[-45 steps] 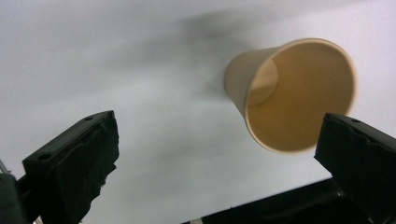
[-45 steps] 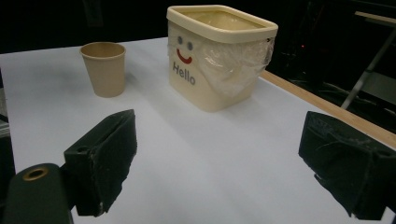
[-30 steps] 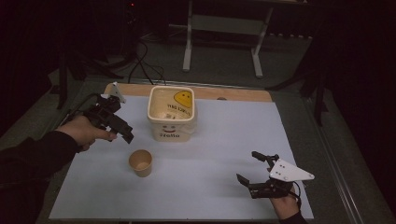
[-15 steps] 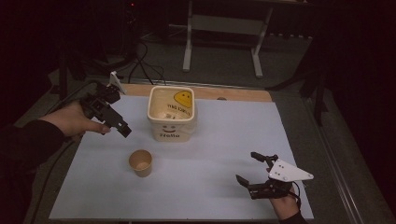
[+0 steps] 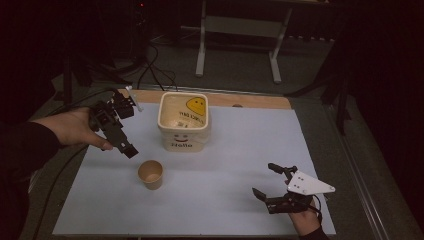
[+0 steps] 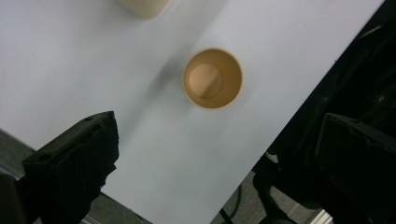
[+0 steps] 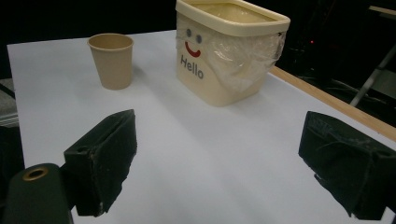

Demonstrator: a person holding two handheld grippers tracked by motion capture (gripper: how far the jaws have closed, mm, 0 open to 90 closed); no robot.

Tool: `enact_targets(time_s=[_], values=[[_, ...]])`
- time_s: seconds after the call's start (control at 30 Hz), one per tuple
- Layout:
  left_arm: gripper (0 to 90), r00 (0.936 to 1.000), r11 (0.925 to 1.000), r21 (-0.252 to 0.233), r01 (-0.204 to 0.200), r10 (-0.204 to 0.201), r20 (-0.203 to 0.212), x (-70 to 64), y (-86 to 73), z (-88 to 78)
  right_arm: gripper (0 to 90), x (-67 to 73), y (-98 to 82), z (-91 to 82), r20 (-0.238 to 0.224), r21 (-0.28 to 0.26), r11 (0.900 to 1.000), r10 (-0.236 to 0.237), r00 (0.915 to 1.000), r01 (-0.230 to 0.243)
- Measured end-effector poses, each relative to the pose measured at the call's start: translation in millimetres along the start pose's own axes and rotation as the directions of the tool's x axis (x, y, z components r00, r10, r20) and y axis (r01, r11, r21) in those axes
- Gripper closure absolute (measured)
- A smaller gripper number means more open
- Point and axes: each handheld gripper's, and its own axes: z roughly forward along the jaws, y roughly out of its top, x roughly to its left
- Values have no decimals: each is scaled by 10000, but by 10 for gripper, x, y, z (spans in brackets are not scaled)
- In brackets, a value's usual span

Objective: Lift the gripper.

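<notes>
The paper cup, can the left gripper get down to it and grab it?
Probably yes. The left gripper hangs open just above and beside the paper cup, which stands upright and alone on the white sheet. Nothing lies between them, and the bucket stands apart behind it.

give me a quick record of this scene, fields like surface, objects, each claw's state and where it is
surface: white table sheet with a wooden edge at the far side
cup: paper cup, upright, empty, standing alone on the sheet
bin: cream bin with a smiley and "Hello", lined with clear plastic, beyond the cup
left claw: left claw open, held above the sheet, pointing down toward the cup, not touching it
right claw: right claw open, low over the near right of the sheet, holding nothing
</notes>
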Motion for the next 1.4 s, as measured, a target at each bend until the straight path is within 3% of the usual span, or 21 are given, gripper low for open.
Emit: enact_targets(time_s=[0.07,0.1,0.23,0.27,0.33,0.47,0.53,0.63,0.67,0.7,0.77,0.83,0.87,0.97,1.0,1.07,1.1,1.17,1.27,1.3,1.4], values=[[5,9987,9985,-167,-516,517,38,-32,13,-41,113,2,0,3,-3,21,10000,-24,10000,25],[5,9987,9985,-167,-516,517,38,-32,13,-41,113,4,0,4,-18,32,10000,-26,10000,26],[5,9931,9922,-430,-1173,1174,5,-90,32,-106,113,1,1,5,-55,44,10000,-12,10000,12],[5,9882,9870,-493,-1531,1527,-112,-123,44,-130,113,0,1,4,-82,36,10000,-1,10000,2],[5,9855,9843,-490,-1696,1693,-107,-145,46,-134,113,-1,2,3,-105,25,10000,-7,9999,7],[6,9699,9681,-585,-2435,2433,-99,-223,59,-163,113,7,4,2,-189,-19,10000,-36,9998,36],[6,9699,9673,-709,-2435,2426,-202,-248,73,-182,112,9,4,4,-202,-19,10000,-43,9998,43],[6,9645,9632,-553,-2629,2609,-417,-274,98,-196,113,11,2,8,-245,1,10000,-49,9997,49],[5,9572,9559,-511,-2892,2880,-305,-303,109,-206,113,14,2,10,-261,2,10000,-69,9996,69],[5,9572,9559,-511,-2892,2880,-305,-303,109,-206,113,14,2,10,-261,2,10000,-69,9996,69],[6,9477,9464,-493,-3191,3183,-238,-337,127,-218,113,16,3,9,-284,8,10000,-72,9996,73],[6,9425,9414,-465,-3342,3337,-187,-368,142,-225,113,16,2,9,-303,0,10000,-69,9995,69],[6,9354,9341,-482,-3536,3536,-107,-387,151,-229,112,16,2,10,-309,3,10000,-69,9995,69],[6,9236,9226,-441,-3832,3832,-86,-440,182,-231,113,18,1,12,-338,26,10000,-61,9994,62],[6,9163,9157,-327,-4006,4003,-136,-456,196,-228,113,19,1,13,-350,27,10000,-69,9994,70],[6,9110,9108,-230,-4123,4124,26,-478,220,-218,112,20,1,16,-370,23,10000,-76,9993,77],[6,9010,9010,-63,-4337,4338,39,-503,246,-197,113,22,1,17,-381,28,10000,-74,9992,75],[6,8978,8978,-51,-4403,4403,105,-512,258,-186,112,23,1,17,-385,30,10000,-71,9992,72],[6,8823,8823,144,-4704,4701,236,-540,293,-140,113,22,1,15,-412,14,10000,-84,9991,85],[6,8713,8708,293,-4907,4904,169,-560,314,-110,113,22,1,15,-412,14,10000,-84,9991,85],[6,8645,8636,388,-5027,5021,245,-582,349,-74,113,23,2,14,-425,15,10000,-94,9991,95]])
